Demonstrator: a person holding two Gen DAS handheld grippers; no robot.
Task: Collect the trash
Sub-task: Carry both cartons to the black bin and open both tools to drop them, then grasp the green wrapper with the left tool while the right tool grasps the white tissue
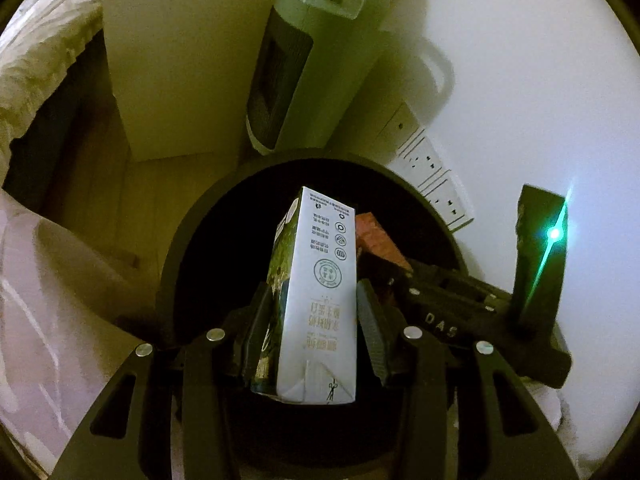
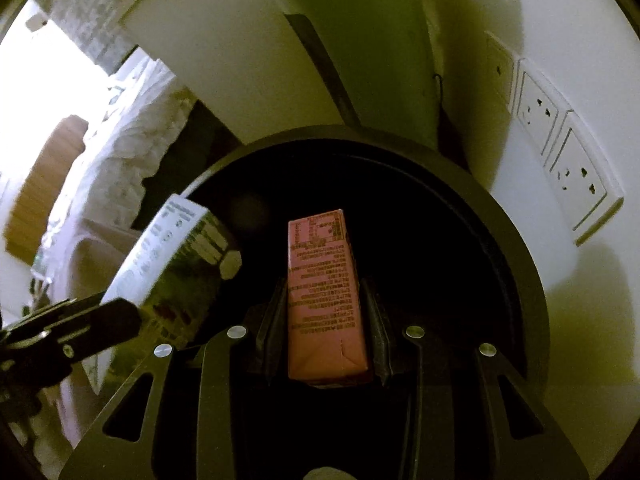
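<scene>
- Your left gripper (image 1: 316, 320) has its fingers (image 1: 372, 328) pinching a white milk carton (image 1: 320, 292) by its two sides — the carton stands up between them, its far end tipped over the mouth of the black bin (image 1: 192, 248).
- Your right gripper (image 2: 326, 320) has its fingers (image 2: 378, 332) clamped on a pink carton (image 2: 324, 292), also held lengthwise and pointing into the same bin (image 2: 500, 216).
- From the right wrist view, the white carton (image 2: 176, 264) sits just left of the pink one, at the bin's near-left rim, with the left gripper (image 2: 80, 328) below it.
- From the left wrist view, the pink carton (image 1: 378, 240) shows just right of the white one, over the bin's dark opening.
- Behind the bin stands a tall white heater (image 1: 304, 64); wall sockets (image 2: 576, 176) sit to the right, and a bed (image 1: 44, 64) lies to the left.
</scene>
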